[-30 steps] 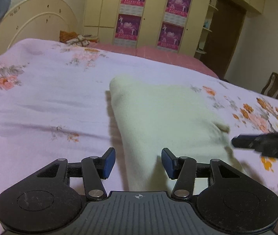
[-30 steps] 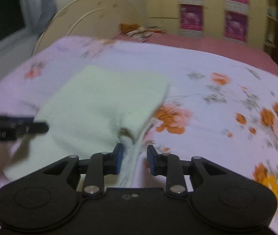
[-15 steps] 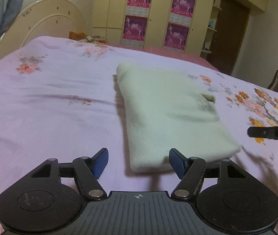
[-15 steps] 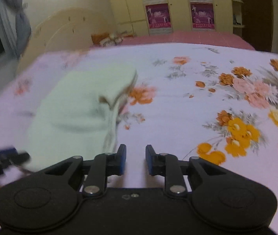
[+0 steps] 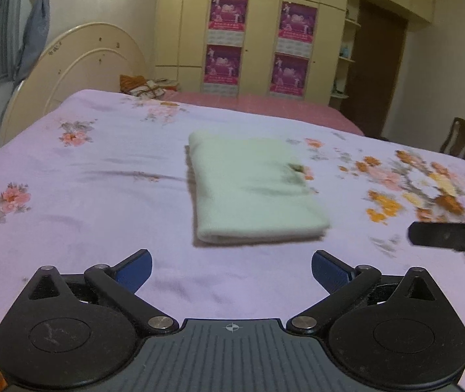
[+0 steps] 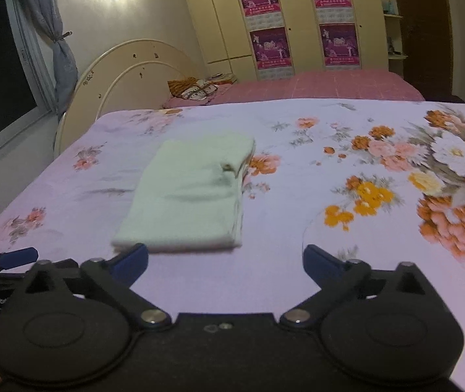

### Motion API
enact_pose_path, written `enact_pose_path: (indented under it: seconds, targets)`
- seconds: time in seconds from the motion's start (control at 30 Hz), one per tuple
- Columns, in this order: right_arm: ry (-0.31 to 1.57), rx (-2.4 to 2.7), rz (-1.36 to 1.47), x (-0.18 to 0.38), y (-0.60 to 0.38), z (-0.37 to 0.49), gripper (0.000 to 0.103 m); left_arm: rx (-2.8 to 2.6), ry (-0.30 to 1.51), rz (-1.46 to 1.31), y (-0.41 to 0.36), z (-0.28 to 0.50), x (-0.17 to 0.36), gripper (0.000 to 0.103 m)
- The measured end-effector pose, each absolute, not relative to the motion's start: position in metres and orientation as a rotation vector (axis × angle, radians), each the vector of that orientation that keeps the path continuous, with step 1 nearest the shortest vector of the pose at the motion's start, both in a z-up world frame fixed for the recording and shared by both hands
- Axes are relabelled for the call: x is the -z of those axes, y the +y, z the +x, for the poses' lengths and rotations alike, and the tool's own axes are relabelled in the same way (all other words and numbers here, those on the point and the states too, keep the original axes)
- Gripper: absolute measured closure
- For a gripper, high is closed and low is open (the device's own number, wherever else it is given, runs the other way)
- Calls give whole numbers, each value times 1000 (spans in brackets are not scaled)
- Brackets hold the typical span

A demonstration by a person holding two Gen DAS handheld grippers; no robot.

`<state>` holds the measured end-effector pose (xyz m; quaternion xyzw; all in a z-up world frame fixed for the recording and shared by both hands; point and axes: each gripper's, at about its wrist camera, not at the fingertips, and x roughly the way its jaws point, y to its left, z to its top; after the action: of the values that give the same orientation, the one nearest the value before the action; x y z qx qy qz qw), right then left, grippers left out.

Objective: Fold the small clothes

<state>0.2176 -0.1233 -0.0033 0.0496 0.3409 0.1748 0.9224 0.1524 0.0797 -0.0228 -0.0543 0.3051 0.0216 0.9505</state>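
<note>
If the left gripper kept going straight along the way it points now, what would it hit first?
Probably the bare floral bedsheet just short of the folded pale green cloth. The left gripper tilts downward, its jaws opening with nothing between them. If depth misleads, the cloth's near edge would be first.

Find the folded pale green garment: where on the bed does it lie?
The garment lies flat on the floral bedsheet, centre in the left wrist view and left of centre in the right wrist view, just left of the orange flower prints, beyond both tongs.
</note>
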Motion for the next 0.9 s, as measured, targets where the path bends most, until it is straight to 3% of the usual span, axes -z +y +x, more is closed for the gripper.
enact_pose_path:
  seconds: [0.33, 0.9]
  targets:
    - [617, -321, 51, -27, -120, 162, 1, -34, 564, -114, 73, 92, -2, 0]
    - [616, -312, 29, -25, -105, 148, 1, -11, 552, -110, 76, 85, -7, 0]
